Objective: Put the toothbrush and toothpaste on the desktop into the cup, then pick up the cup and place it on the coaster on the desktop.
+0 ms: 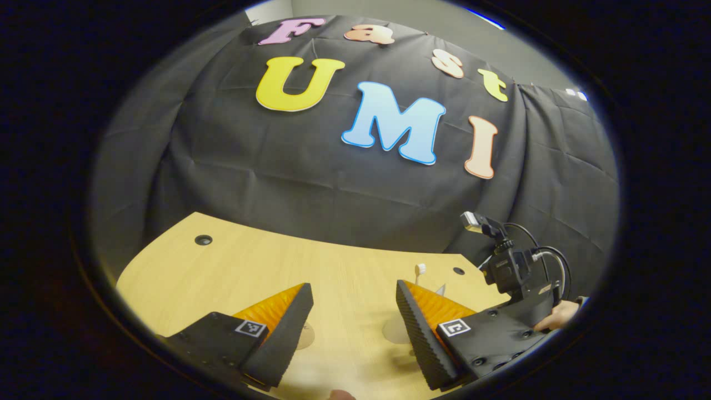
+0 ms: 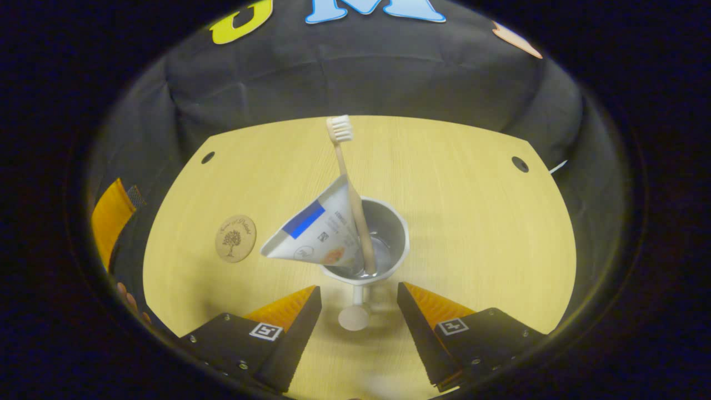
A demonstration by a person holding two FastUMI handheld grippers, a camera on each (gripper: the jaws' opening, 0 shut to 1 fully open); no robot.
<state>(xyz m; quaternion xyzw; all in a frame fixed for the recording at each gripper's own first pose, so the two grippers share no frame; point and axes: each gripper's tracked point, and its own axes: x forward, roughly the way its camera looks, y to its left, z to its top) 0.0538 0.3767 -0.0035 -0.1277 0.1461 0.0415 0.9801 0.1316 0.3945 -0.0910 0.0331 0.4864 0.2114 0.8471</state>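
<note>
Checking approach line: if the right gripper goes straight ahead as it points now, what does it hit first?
Most likely the cup, which holds the toothbrush and toothpaste. It stands dead ahead of the open right gripper, its stem and foot about level with the fingertips. Depth is uncertain, so the fingers may straddle it.

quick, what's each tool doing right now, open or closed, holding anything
Left tool: open, holding nothing.
Right tool: open, holding nothing; the cup stands just ahead of its fingers.

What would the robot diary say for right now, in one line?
toothbrush + toothpaste: in cup | cup: on desktop, not on coaster | right claw: open, at cup | left claw: open, empty
</note>
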